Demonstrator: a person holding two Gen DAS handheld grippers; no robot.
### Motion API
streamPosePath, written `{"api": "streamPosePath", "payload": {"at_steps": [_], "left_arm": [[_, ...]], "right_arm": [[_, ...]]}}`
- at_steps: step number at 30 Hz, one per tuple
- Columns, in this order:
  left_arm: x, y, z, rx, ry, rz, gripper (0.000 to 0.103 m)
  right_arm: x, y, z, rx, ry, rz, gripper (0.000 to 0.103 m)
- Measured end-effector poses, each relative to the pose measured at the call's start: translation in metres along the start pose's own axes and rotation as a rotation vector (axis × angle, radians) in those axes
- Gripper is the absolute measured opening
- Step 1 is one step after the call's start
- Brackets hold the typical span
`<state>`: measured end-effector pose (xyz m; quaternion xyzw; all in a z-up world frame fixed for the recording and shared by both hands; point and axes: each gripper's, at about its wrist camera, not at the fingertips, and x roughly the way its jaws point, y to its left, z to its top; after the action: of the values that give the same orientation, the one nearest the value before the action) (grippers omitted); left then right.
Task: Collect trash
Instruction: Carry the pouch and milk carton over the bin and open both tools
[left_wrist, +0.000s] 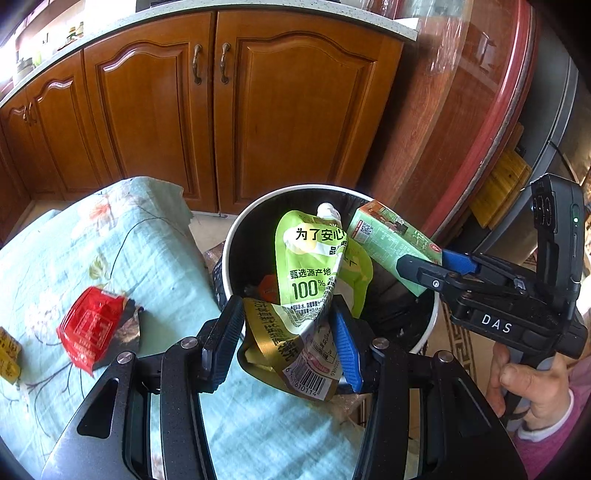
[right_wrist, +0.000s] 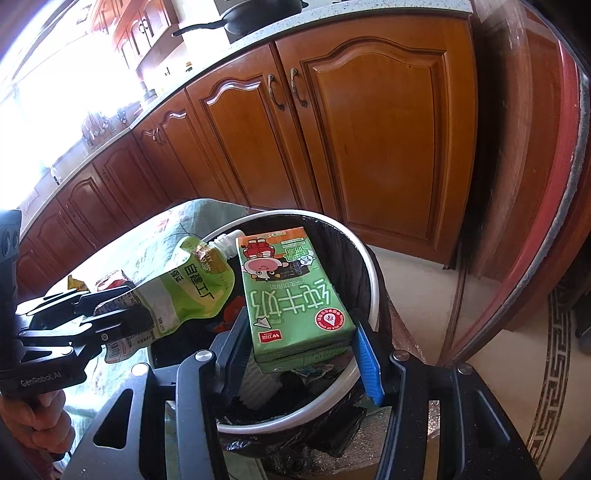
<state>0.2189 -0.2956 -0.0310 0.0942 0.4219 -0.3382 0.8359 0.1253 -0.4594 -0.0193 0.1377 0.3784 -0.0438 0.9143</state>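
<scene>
My left gripper (left_wrist: 286, 332) is shut on a crumpled green drink pouch (left_wrist: 310, 273) with a white spout and holds it over the near rim of the round white-rimmed bin (left_wrist: 236, 236). The pouch also shows in the right wrist view (right_wrist: 192, 291). My right gripper (right_wrist: 301, 354) is shut on a green milk carton (right_wrist: 295, 295) and holds it over the bin (right_wrist: 373, 280), which has a black liner. The carton shows in the left wrist view (left_wrist: 391, 243), beside the pouch. Some trash lies at the bottom of the bin.
A red snack wrapper (left_wrist: 92, 328) and a yellow wrapper (left_wrist: 9, 354) lie on the pale blue floral cloth (left_wrist: 140, 266) left of the bin. Wooden kitchen cabinets (left_wrist: 229, 110) stand behind. A round red-edged table (left_wrist: 491, 110) rises on the right.
</scene>
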Motion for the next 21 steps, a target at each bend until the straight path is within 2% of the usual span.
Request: {"api": "streamPosePath", "payload": {"at_steps": [5, 7, 8, 9, 15, 17, 21], "left_arm": [[0.004, 0.001, 0.000, -0.003, 0.004, 0.003, 0.051], [0.005, 0.003, 0.000, -0.024, 0.010, 0.000, 0.065], [0.005, 0.005, 0.000, -0.036, 0.003, 0.000, 0.070], [0.004, 0.006, -0.001, -0.044, -0.003, -0.002, 0.070], [-0.013, 0.025, -0.021, -0.110, -0.034, -0.008, 0.071], [-0.022, 0.033, -0.030, -0.130, -0.047, 0.000, 0.072], [-0.041, 0.053, -0.057, -0.191, -0.063, 0.022, 0.075]], "right_arm": [[0.003, -0.003, 0.004, 0.012, 0.007, 0.013, 0.054], [0.003, -0.004, 0.003, 0.023, 0.007, 0.024, 0.055], [0.002, -0.004, 0.002, 0.028, 0.006, 0.027, 0.056], [0.000, -0.005, 0.001, 0.034, 0.002, 0.033, 0.056], [-0.016, 0.006, -0.009, 0.054, -0.039, 0.069, 0.072], [-0.020, 0.015, -0.014, 0.052, -0.049, 0.093, 0.082], [-0.023, 0.039, -0.020, 0.037, -0.059, 0.131, 0.090]]}}
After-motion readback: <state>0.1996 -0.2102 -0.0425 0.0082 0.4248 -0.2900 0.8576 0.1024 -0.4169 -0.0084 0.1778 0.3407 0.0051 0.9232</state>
